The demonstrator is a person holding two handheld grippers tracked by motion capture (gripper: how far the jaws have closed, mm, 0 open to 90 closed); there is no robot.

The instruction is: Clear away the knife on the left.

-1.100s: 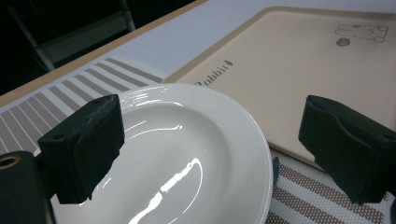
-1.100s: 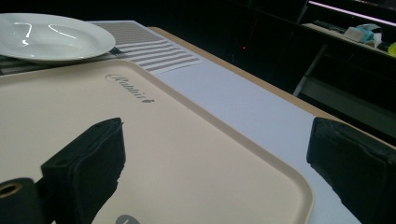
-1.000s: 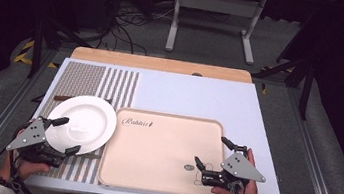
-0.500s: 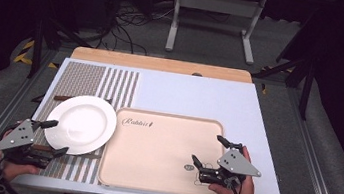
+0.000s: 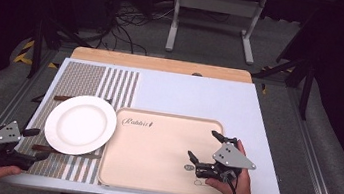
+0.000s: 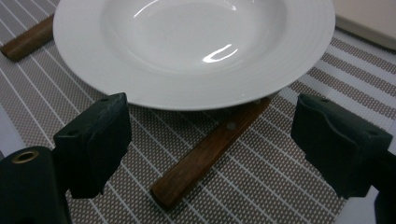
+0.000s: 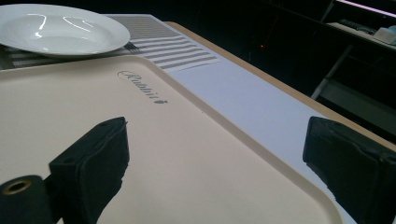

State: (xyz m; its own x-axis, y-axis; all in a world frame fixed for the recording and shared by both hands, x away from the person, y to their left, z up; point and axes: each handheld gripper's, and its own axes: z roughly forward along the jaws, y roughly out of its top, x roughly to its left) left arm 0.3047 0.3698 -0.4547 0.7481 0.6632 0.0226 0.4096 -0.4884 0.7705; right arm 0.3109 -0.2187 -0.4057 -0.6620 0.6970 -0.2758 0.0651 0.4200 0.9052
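A white plate point(image 5: 80, 124) point(image 6: 187, 46) point(image 7: 60, 28) rests on a striped placemat point(image 5: 86, 78) at the table's left, lying across two wooden-handled utensils. One wooden handle point(image 5: 69, 152) point(image 6: 205, 154) pokes out from under the plate's near rim, the other point(image 5: 61, 97) point(image 6: 28, 39) from its far side. My left gripper point(image 5: 37, 144) point(image 6: 208, 135) is at the mat's near left corner, open; its jaws have just been closing a little, with nothing pressed between them and the near handle's end lying ahead. My right gripper point(image 5: 203, 144) point(image 7: 215, 154) hovers open over the beige tray point(image 5: 149, 175) point(image 7: 196, 154), holding nothing.
The tray bears a small script logo point(image 5: 137, 122) point(image 7: 142, 86) near its far left corner. A pale blue mat point(image 5: 195, 97) covers the table behind it, with a wooden strip point(image 5: 161, 64) at the far edge. Dark floor, cables and a stand lie beyond.
My left gripper has drawn back from the plate's rim, leftward and toward the table's near edge. The right gripper has stayed over the tray's right part.
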